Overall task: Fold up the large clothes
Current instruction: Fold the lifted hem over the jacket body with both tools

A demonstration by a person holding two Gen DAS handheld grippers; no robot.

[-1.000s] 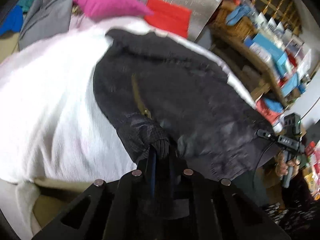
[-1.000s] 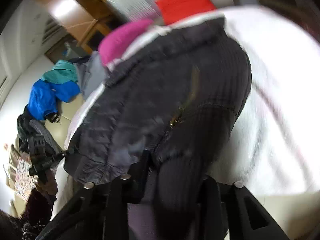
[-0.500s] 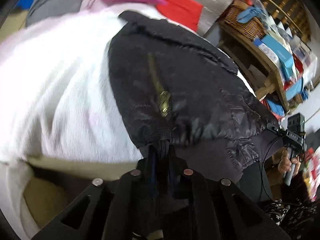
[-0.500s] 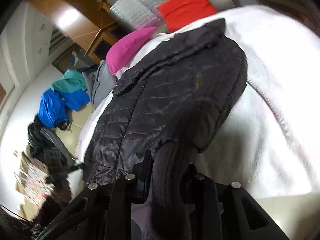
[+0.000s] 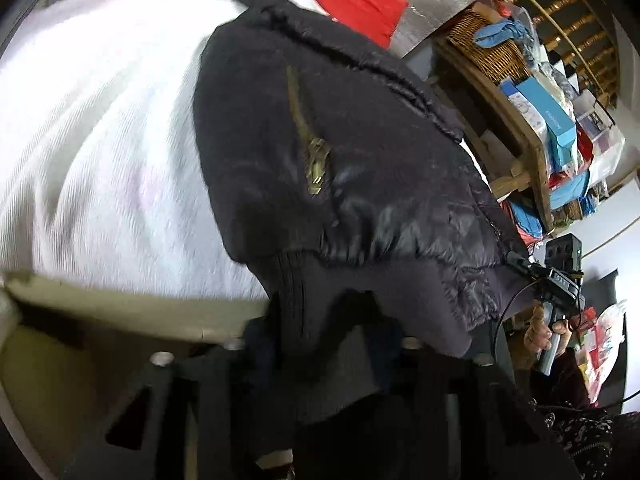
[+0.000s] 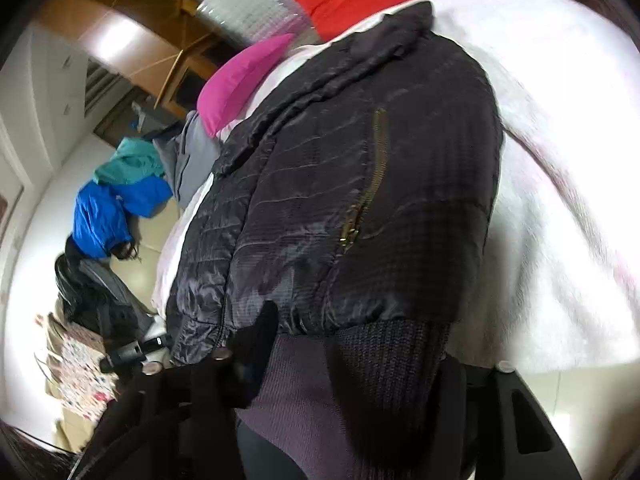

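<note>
The left gripper [image 5: 320, 344] and right gripper [image 6: 348, 364], jaws both opening, straddle the ribbed knit hem [image 6: 384, 360] of the black quilted puffer jacket [image 5: 340, 152], which lies on a white fleecy blanket [image 5: 100, 140]; beyond, a magenta pillow [image 6: 240, 80].

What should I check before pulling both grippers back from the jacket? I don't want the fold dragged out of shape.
1. Black jacket lying on the white blanket: ok.
2. Left gripper letting go: not ok yet; its jaws are opening, but the ribbed hem is still between them.
3. Right gripper letting go: not ok yet; its jaws are opening with the knit cuff between them.
4. Hem fully on the bed: not ok; it hangs over the near edge.
5. Fold neat and even: cannot tell; the far side is hidden.
</note>
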